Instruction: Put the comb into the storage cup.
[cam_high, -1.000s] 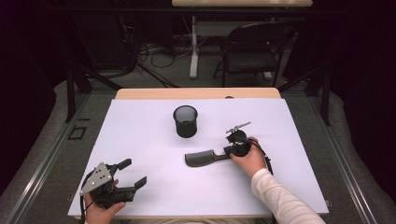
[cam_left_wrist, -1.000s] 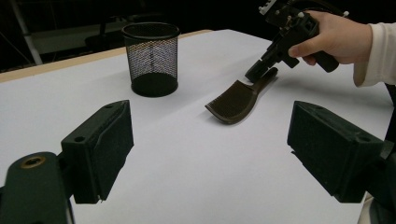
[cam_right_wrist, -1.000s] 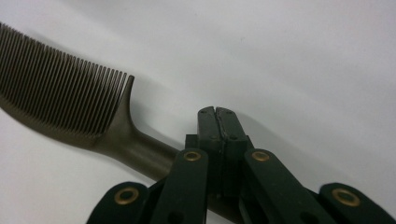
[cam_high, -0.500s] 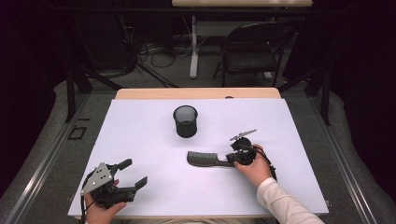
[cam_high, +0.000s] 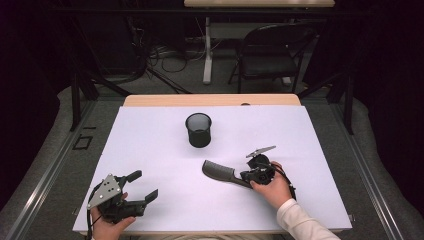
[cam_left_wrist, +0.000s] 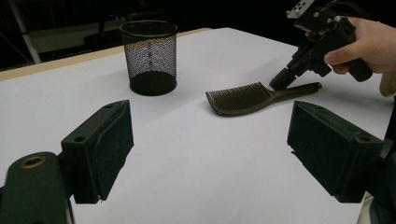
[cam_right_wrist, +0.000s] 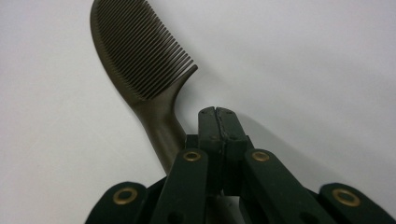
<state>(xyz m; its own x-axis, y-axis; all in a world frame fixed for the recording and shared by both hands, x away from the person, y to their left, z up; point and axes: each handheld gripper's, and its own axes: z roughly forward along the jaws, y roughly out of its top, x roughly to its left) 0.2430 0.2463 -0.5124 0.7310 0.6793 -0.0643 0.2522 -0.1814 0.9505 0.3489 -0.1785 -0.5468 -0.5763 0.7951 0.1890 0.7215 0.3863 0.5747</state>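
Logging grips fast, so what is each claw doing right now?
Left claw: open, holding nothing.
Right claw: shut, empty, jaws pressed together, tips beside the comb handle.

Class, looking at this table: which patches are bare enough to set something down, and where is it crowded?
Free: the far-left stretch of the table beside the mesh cup, and the far-right corner. Crowded: near right, where the right gripper meets the comb, and the left gripper near left.

I can read no lettering, label, brand, number or sign anywhere, neither on my comb (cam_high: 220, 172), the mesh cup (cam_high: 198, 130) nor the white worktop (cam_high: 150, 150).
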